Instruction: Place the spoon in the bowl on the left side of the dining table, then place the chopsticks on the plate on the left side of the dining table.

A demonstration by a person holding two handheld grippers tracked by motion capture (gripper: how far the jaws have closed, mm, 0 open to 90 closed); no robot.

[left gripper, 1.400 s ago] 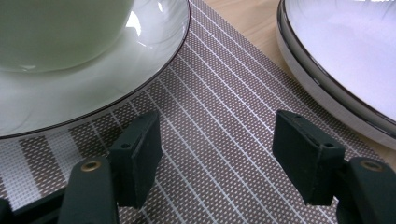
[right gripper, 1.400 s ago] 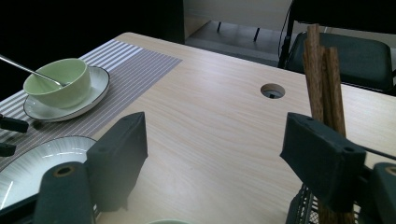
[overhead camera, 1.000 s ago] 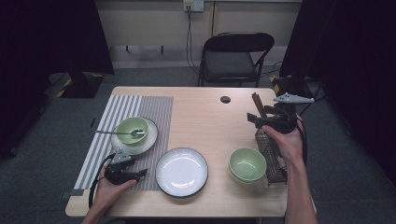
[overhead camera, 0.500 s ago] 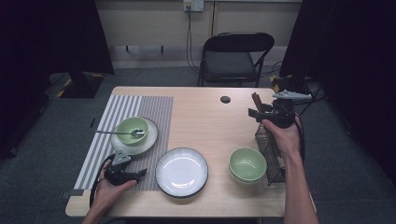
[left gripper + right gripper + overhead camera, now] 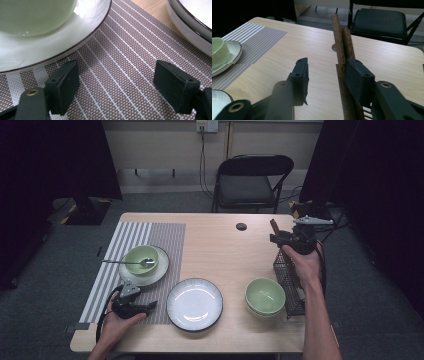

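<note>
My right gripper (image 5: 325,75) sits at the wire basket (image 5: 289,275) on the right edge of the table (image 5: 220,245), reaching for the brown wooden chopsticks (image 5: 343,47) that stand upright in it. Its jaws have just been closing and now stand about half open. The sticks lie between them, against the right-hand pad; the other pad is not yet on them, so nothing is gripped.

Handling, as I judge it: two thin, light, stiff sticks, smooth and squared. They will not crush, but they can roll or scissor apart, and one may slip free if pinched off-centre. Best taken on the upper shafts above the basket rim, both flat between the pads, then lifted straight up so the tips clear the wire.

My left gripper (image 5: 117,85) rests on the striped placemat (image 5: 120,57), jaws wide and holding nothing, just beside the plate (image 5: 32,52) carrying the green bowl (image 5: 37,15). A second white plate (image 5: 194,303) lies at mid-table.
</note>
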